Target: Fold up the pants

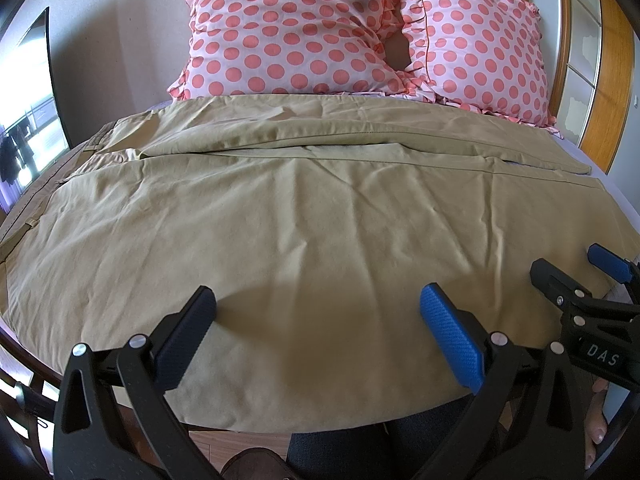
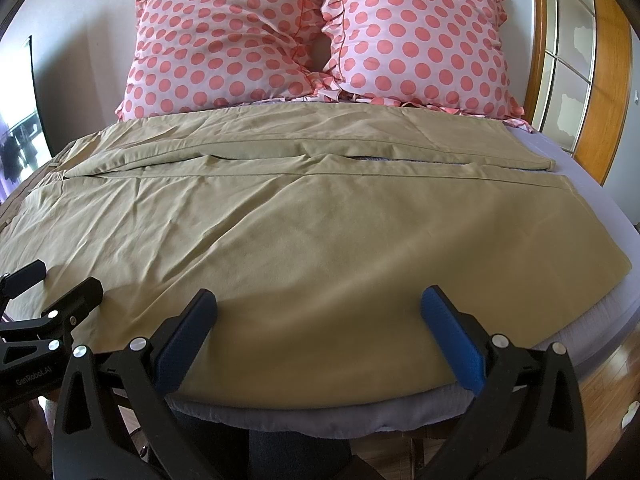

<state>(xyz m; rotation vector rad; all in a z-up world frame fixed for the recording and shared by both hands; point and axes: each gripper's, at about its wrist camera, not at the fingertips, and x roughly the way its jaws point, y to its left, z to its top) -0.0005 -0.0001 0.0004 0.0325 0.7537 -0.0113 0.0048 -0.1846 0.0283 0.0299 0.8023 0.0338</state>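
A pair of khaki-tan cotton pants (image 1: 304, 216) lies spread flat across the bed, lengthwise from side to side, its waistband and belt loops at the left edge and the two leg hems at the right; the far leg runs just in front of the pillows and the near leg covers the front of the mattress, with a narrow gap between the legs showing towards the hems; the cloth is creased in shallow wrinkles; the left gripper (image 1: 318, 308), black-framed with blue textured pads, hovers over the near edge of the near leg with its jaws spread wide and nothing between them; the right gripper (image 2: 319, 308), of the same make, is held just beside it to the right, likewise wide open and empty above the near leg close to the hem end; each gripper shows at the edge of the other's view; two pink pillows with coral polka dots and ruffled edges (image 2: 312, 36) lean side by side, touching, against the wall at the head; a lilac-grey fitted sheet (image 2: 576, 168) shows beyond the hems and under the near edge; a wooden-framed glazed door (image 2: 568, 60) stands to the right.
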